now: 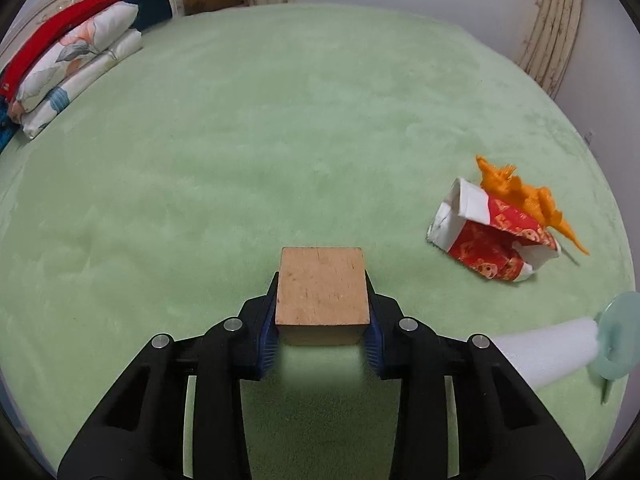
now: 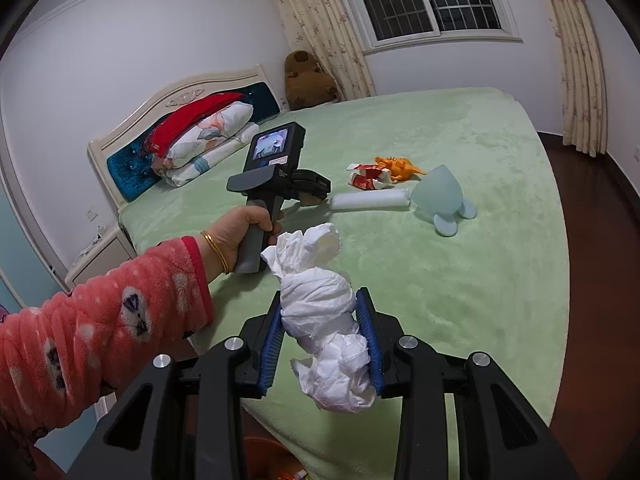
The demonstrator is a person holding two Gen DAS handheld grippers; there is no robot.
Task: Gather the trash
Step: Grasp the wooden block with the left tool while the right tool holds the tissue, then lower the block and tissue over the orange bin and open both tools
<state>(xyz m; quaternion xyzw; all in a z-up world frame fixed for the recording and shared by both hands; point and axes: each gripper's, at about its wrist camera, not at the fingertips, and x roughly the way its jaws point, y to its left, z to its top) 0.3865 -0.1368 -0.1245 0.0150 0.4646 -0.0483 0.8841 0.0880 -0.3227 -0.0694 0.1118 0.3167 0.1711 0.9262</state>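
While the left claw (image 1: 322, 312) clenches a wooden block (image 1: 322, 290) between its blue pads, the block sits squarely in the jaws just above the green bed cover (image 1: 240, 140). Off to that claw's right lies a crushed red-and-white paper cup (image 1: 494, 234) with an orange toy dinosaur (image 1: 528, 200) touching its far side, and nearer the edge a white foam roll (image 1: 548, 354) meets a pale green teardrop-shaped toy (image 1: 618, 336).

The right claw (image 2: 325, 338) grasps a wad of white tissue (image 2: 326, 320), which sticks out above and below the pads, over the near edge of the bed. Beyond it a hand (image 2: 240, 236) in a pink fleece sleeve (image 2: 100, 328) holds the left device's handle. Folded floral bedding (image 2: 204, 140) is stacked against the headboard (image 2: 132, 136).
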